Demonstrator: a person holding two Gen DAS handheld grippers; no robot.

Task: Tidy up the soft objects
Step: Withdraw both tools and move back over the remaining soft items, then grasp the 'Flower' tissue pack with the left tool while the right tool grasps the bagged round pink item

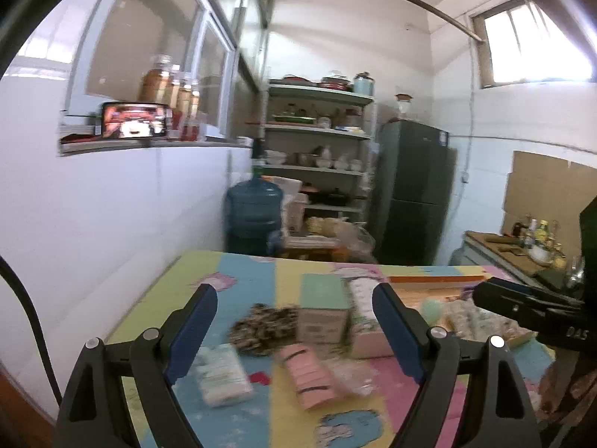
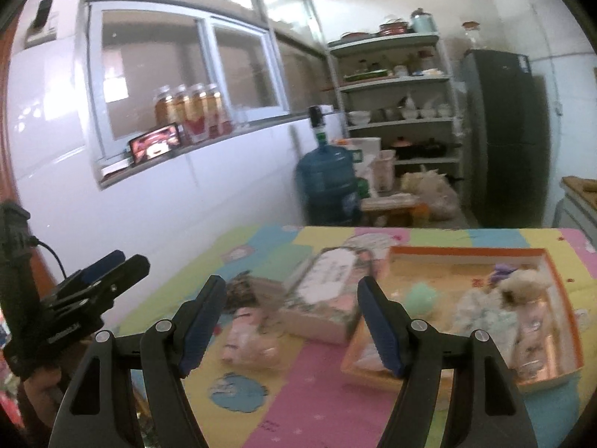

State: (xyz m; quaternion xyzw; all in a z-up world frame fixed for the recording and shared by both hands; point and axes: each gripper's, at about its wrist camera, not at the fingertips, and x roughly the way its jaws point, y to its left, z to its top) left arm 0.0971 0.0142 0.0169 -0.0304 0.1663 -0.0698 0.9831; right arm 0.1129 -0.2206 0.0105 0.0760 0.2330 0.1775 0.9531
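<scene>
Here, in a blurred kitchen scene, both tools hang above a tabletop (image 2: 328,403) covered with a pastel patchwork mat, each spread wide with nothing between its blue pads. In the left wrist view the left tool (image 1: 294,321) fills the lower centre of the frame, and the right tool (image 1: 530,306) juts in from the right edge. In the right wrist view the right tool (image 2: 291,313) sits lower centre, with the left tool (image 2: 100,272) at the left edge, its state not clear from that angle. Soft things lie scattered between the left tool's fingers in the left wrist view: a dark spotted cloth (image 1: 263,326), a white pack (image 1: 222,373) at lower left and a pink pack (image 1: 309,377) at lower centre. An orange-rimmed box (image 2: 466,252) at the right of the right wrist view holds a beige plush toy (image 2: 522,287), a pale bundle (image 2: 481,313) and a mint-green ball (image 2: 421,296). A flat printed carton (image 2: 328,287) lies just left of that box. Behind stand a blue water jug (image 2: 326,183), shelves (image 2: 395,82) and a dark fridge (image 2: 503,138).
</scene>
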